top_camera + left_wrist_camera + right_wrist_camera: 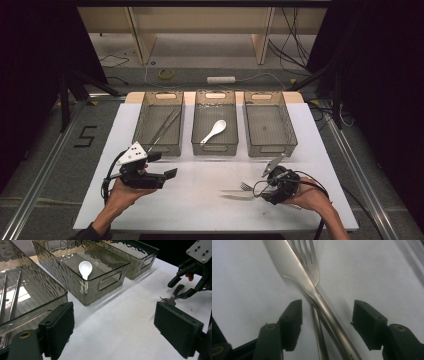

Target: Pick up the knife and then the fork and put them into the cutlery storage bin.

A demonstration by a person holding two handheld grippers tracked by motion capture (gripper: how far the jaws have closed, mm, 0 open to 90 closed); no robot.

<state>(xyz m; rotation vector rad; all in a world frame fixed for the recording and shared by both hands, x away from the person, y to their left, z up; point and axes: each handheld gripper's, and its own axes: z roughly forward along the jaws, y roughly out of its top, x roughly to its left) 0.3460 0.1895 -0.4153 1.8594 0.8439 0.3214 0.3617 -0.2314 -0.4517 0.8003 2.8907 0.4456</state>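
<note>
- Landmark: the middle bin (215, 131), one of three clear bins in a row at the far side of the white table (200, 200); it holds a white spoon (214, 131).
- Work in hand: the knife (294, 267) and the fork (308, 258) lie crossed on the table, nearer the person than the middle bin and a little to its right. In the right gripper view the knife handle runs over the fork handle.
- Right gripper (325, 322): released, jaws spread to either side of the two crossed handles, touching neither. In the high view it sits low over the handle ends (272, 187).
- Left gripper (113, 325): released and holding nothing, jaws wide apart; in the high view it is held to the near left of the middle bin (160, 170), beside the left bin (158, 122).
- Left bin contents: two long metal sticks (164, 127), probably chopsticks.
- Right bin (270, 125): nothing seen inside.
- Risk 1: closing here would likely pinch both handles together, since they overlap between the jaws; two pieces could rise, or one could slip free and drop.
- Risk 2: smooth round metal handles may twist in flat pads, so a piece could swing down as it is lifted.
- Risk 3: jaws pressed against the table could skid the cutlery away instead of catching it.
</note>
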